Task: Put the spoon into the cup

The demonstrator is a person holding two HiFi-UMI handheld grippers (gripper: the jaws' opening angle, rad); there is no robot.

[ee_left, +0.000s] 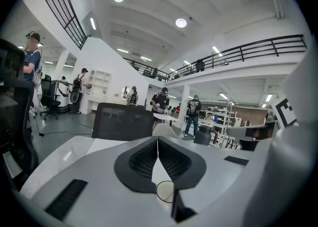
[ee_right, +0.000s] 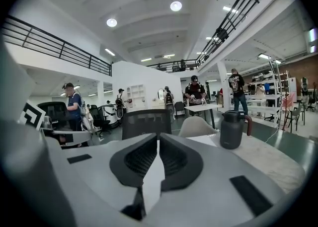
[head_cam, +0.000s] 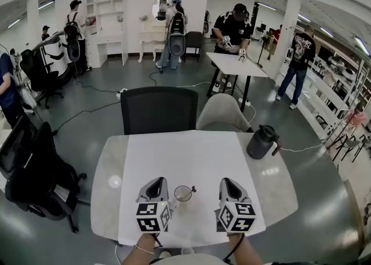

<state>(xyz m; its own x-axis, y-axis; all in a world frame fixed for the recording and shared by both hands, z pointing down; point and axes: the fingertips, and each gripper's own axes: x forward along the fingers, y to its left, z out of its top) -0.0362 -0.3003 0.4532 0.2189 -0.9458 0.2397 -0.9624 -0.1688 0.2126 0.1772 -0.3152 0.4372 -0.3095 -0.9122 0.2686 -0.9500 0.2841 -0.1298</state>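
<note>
Head view shows a pale table [head_cam: 110,165] covered by a white cloth [head_cam: 191,153], with a clear cup [head_cam: 183,193] standing upright near its front edge, between the two tools. The left tool [head_cam: 156,181] sits just beside the cup on one side, and the right tool [head_cam: 227,180] stands a little farther off on the other. A thin dark piece sticks out over the cup's rim; it may be the spoon [head_cam: 193,188], though it is too small to be sure. In the left gripper view the jaws are pressed together on nothing, and the cup's rim [ee_left: 165,191] shows just below them. The right gripper view likewise shows closed, empty jaws. A dark jug [head_cam: 262,142] stands at the table's far right.
</note>
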